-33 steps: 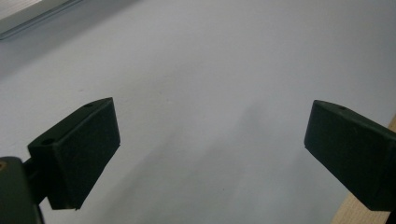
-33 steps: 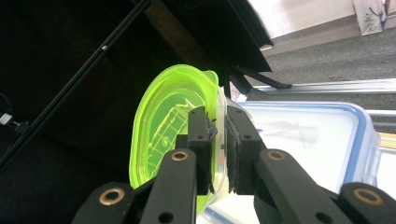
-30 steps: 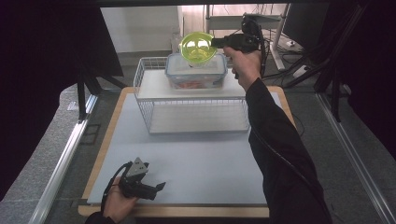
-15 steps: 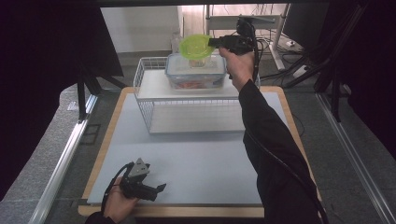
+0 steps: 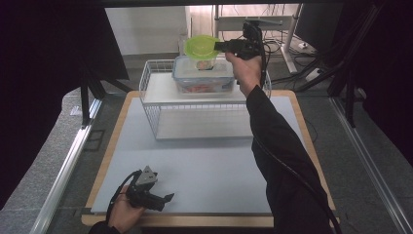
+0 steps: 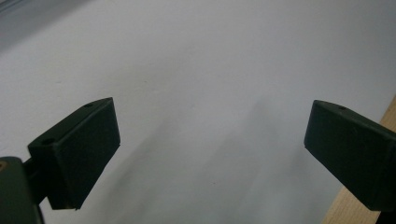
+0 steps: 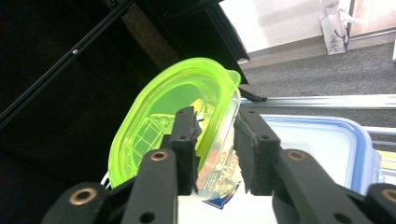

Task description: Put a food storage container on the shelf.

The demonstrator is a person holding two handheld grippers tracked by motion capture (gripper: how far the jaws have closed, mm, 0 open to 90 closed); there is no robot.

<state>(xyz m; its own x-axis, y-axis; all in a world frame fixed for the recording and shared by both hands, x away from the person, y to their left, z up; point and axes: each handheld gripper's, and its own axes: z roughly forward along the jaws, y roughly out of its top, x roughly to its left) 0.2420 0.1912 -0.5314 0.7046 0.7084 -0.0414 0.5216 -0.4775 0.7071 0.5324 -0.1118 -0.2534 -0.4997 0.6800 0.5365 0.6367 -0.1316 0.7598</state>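
Lime-green lidded tub (image 7: 187,135) pinched at rim by my right gripper (image 5: 221,46), jaws clamped either side, tilted above blue-rimmed box (image 5: 202,75) on wire rack (image 5: 156,114), table's 12 o'clock. Left gripper (image 5: 163,199) parked at 7 o'clock, jaws wide, nothing between, kept clear.

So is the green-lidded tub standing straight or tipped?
Tipped. The green-lidded tub leans sideways in the right gripper, above the blue-rimmed box.

Grey carpet floor (image 5: 341,146), white wall (image 5: 146,29)
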